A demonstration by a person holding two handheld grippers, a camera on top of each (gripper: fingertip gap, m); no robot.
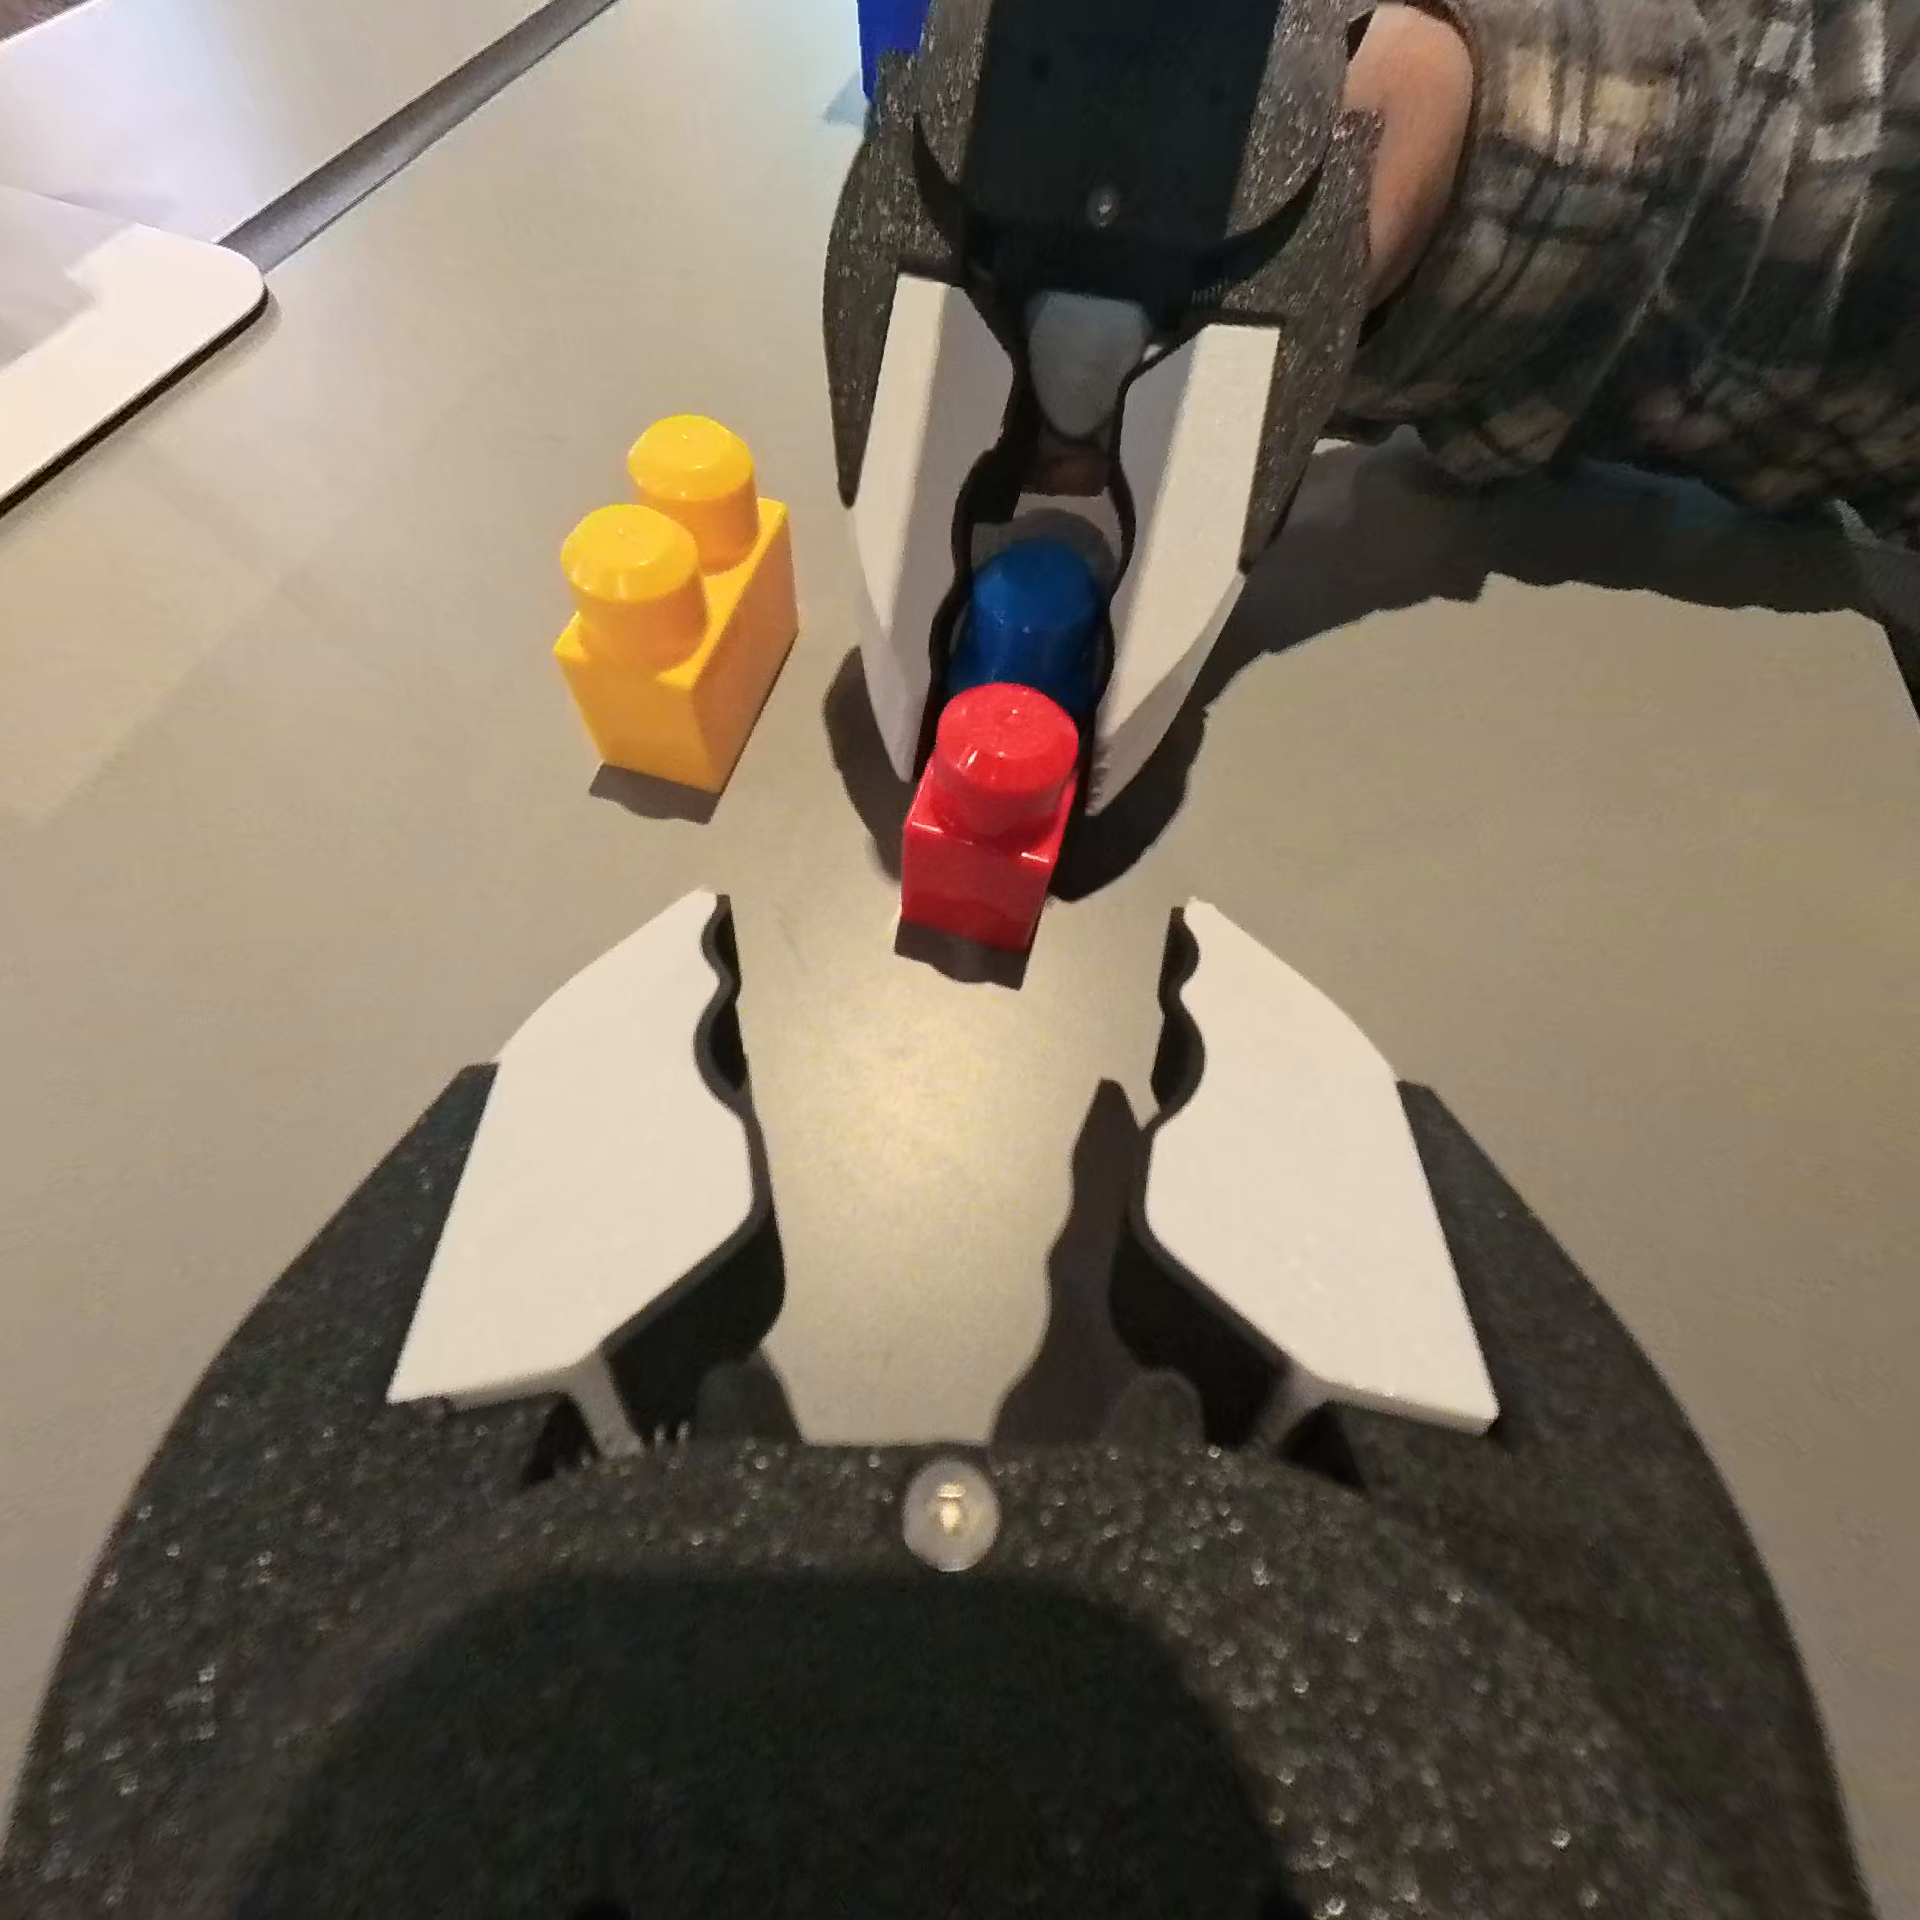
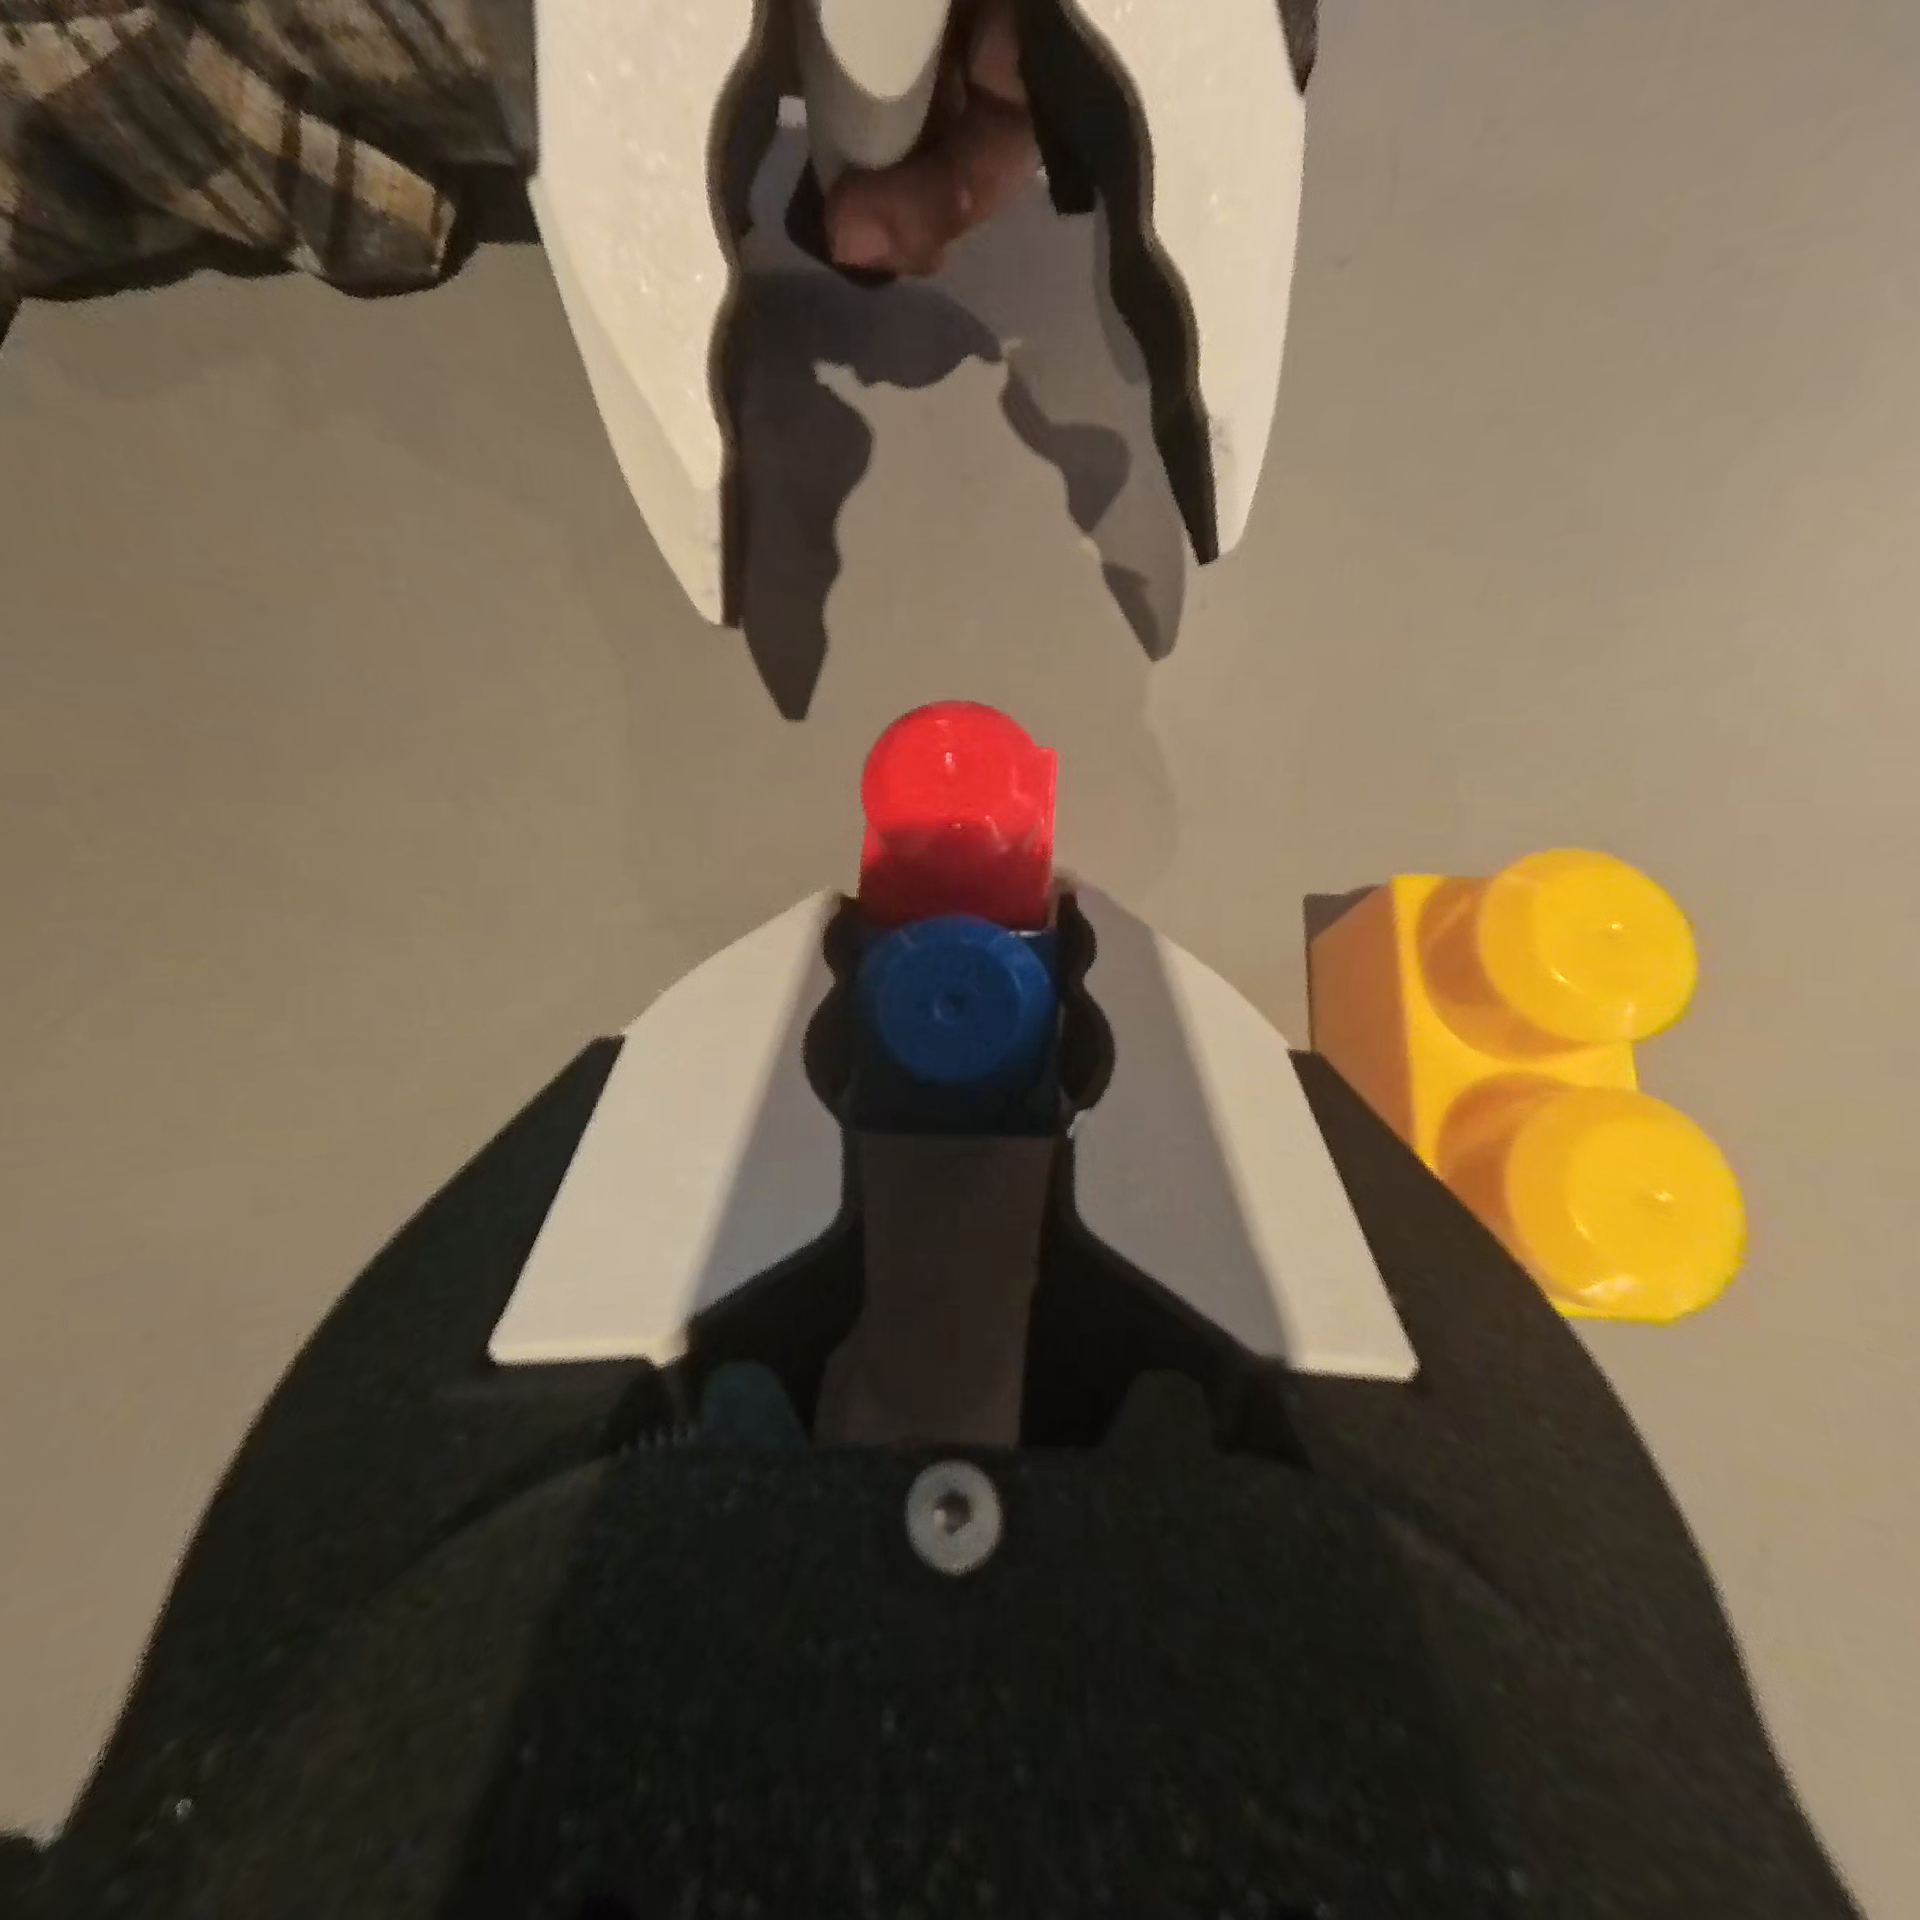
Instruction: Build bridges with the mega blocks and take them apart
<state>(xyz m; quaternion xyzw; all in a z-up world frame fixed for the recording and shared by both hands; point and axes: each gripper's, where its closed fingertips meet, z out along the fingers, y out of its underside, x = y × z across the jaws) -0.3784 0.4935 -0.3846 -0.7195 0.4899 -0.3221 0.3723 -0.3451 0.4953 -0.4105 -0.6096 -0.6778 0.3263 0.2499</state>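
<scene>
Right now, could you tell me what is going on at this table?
A person is working mega blocks with two handheld grippers. The right gripper is shut on the blue block, which sits right against the red block on the table. The left gripper is open just short of the red one. The yellow block stands apart, untouched.

The right gripper [image 2: 956, 997] comes up from six o'clock, its white fingers [image 2: 717, 1091] closed against a blue single-stud block [image 2: 951, 1003] at the centre of the frame. Directly beyond it, toward twelve o'clock, a red single-stud block [image 2: 956, 821] stands on the tan table [image 2: 312, 727], touching or just beside the blue one; which, cannot be told. At three to four o'clock a yellow two-stud block [image 2: 1538, 1081] sits just beside the right finger. The left gripper [image 2: 956, 634] enters from twelve o'clock, tips spread wide and pointing at the red block, apart from it. A plaid sleeve [image 2: 208, 156] fills the eleven o'clock corner.
</scene>
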